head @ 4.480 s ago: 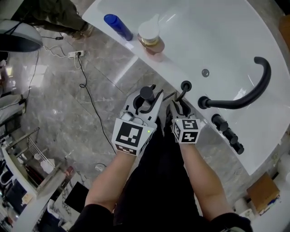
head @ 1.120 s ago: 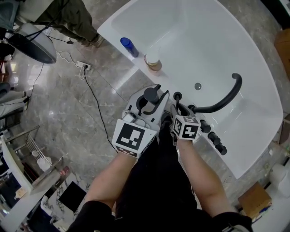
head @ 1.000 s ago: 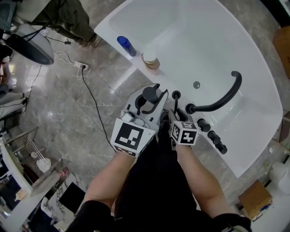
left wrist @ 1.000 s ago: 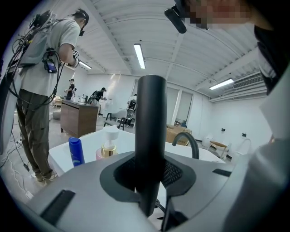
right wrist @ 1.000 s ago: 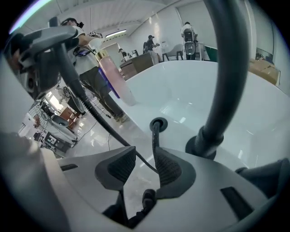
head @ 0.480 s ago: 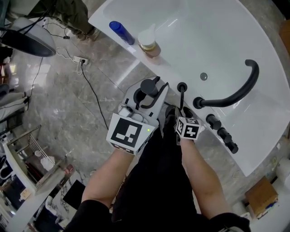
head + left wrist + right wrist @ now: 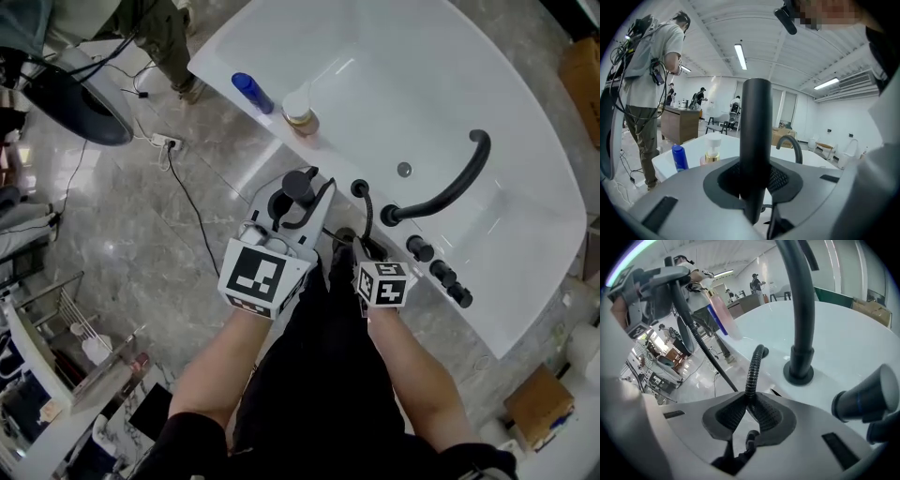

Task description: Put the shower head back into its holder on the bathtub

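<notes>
Between the pads of the right gripper (image 7: 749,411) sat the black ribbed hose (image 7: 751,376); the jaws had just been closing and pinched it at a narrow gap; from them the hose curved up and away to the round holder (image 7: 359,188) on the rim of the white bathtub (image 7: 525,234). Beside it, the left gripper (image 7: 757,180) was clamped round the handle of the shower head (image 7: 756,117), which stood up through the jaws just outside the tub's rim, near the holder but apart from it, not seated in it; a second stretch of hose hung down from the handle toward the right gripper. Past the holder a black curved spout (image 7: 450,183) rose from the rim, with three black knobs (image 7: 441,275) in a row on its near side; farther along the rim the other way stood a pump bottle (image 7: 300,103) and a blue bottle (image 7: 251,92), close together; on the grey marbled floor (image 7: 122,234) lay a power strip (image 7: 159,141) with a black cable; a person (image 7: 647,70) in a light shirt stood by the tub's far end.
</notes>
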`<act>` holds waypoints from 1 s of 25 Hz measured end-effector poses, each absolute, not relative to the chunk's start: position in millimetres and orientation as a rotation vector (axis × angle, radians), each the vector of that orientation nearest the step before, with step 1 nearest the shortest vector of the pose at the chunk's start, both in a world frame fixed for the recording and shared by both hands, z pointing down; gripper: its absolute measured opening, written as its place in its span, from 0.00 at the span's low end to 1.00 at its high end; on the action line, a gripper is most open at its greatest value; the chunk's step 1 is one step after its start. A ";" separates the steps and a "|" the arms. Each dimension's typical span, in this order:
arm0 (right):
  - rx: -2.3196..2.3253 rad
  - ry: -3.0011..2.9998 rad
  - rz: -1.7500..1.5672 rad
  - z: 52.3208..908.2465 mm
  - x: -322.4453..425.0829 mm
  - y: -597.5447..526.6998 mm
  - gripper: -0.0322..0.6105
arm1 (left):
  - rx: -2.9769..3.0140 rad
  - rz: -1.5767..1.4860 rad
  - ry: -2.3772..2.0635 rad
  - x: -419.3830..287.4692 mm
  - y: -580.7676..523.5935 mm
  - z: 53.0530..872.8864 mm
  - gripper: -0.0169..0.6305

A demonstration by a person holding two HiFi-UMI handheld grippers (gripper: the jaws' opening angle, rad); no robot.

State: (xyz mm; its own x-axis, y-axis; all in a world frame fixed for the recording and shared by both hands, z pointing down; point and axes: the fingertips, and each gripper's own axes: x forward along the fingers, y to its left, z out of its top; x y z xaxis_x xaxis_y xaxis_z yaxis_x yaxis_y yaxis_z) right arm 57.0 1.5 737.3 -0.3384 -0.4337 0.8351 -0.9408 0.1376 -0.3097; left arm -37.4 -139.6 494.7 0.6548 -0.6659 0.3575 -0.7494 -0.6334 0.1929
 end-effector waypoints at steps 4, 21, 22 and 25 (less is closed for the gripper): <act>1.242 -1.843 1.181 703.7 48.3 -2.3 0.16 | 2.571 0.312 -1.148 -40.5 -146.5 453.0 0.19; 1.206 -1.715 1.257 710.5 43.6 -46.1 0.16 | 2.590 0.301 -1.114 -31.6 -155.3 419.8 0.19; 1.205 -1.703 1.276 715.7 44.0 -44.9 0.16 | 2.586 0.305 -1.113 -31.8 -156.8 423.3 0.19; 1.215 -1.696 1.287 723.3 45.8 -50.8 0.16 | 2.584 0.316 -1.113 -33.6 -162.6 431.5 0.19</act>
